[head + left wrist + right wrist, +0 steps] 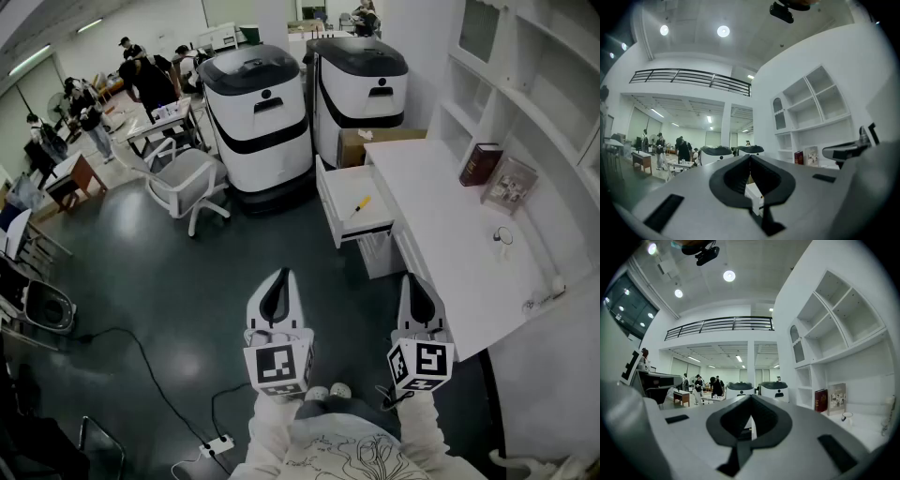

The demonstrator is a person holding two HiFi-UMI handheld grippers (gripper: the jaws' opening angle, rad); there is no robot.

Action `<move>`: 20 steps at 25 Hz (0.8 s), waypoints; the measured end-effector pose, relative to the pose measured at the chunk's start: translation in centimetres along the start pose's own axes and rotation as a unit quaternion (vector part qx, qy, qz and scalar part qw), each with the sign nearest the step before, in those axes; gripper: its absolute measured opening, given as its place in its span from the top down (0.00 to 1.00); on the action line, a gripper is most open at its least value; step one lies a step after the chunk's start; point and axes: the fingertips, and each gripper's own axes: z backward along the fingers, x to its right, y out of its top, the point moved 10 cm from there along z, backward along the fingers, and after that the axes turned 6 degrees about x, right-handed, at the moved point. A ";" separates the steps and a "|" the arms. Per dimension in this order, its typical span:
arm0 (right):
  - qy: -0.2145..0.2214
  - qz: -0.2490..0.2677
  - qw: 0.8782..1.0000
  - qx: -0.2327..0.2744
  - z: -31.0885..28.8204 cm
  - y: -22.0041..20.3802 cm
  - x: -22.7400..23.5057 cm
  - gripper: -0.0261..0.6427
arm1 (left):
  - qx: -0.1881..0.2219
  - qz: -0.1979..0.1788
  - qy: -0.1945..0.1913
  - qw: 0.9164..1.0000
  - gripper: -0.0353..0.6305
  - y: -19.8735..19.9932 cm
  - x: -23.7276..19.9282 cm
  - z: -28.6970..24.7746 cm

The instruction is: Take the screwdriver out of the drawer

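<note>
A screwdriver (361, 203) with a yellow handle lies in the open white drawer (337, 202), which is pulled out from the left side of the white desk (450, 234). Both grippers are held level in front of the person, well short of the drawer. My left gripper (281, 275) (750, 157) has its jaws together with nothing between them. My right gripper (413, 279) (751, 397) is also shut and empty, closer to the desk's front edge. In both gripper views the black jaws point toward the desk and shelves.
Two white-and-black machines (258, 112) (356, 89) stand behind the drawer, with a cardboard box (361, 145) beside them. An office chair (183, 178) is at the left. A book (480, 164) and a picture frame (511, 183) sit on the desk. A power strip (217, 445) lies on the floor.
</note>
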 end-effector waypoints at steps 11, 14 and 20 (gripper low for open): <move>-0.005 -0.009 1.000 0.002 -0.2 -0.4 1.3 0.96 | -0.004 0.000 0.001 1.000 0.94 -0.5 1.0 -0.7; -0.006 -0.011 1.000 0.005 -0.2 -0.7 2.1 0.96 | -0.005 -0.001 0.005 1.000 0.94 -0.7 1.5 -0.8; 0.006 -0.010 1.000 -0.003 -0.3 -1.8 3.5 0.96 | -0.012 0.002 0.019 1.000 0.94 -1.9 2.8 -0.7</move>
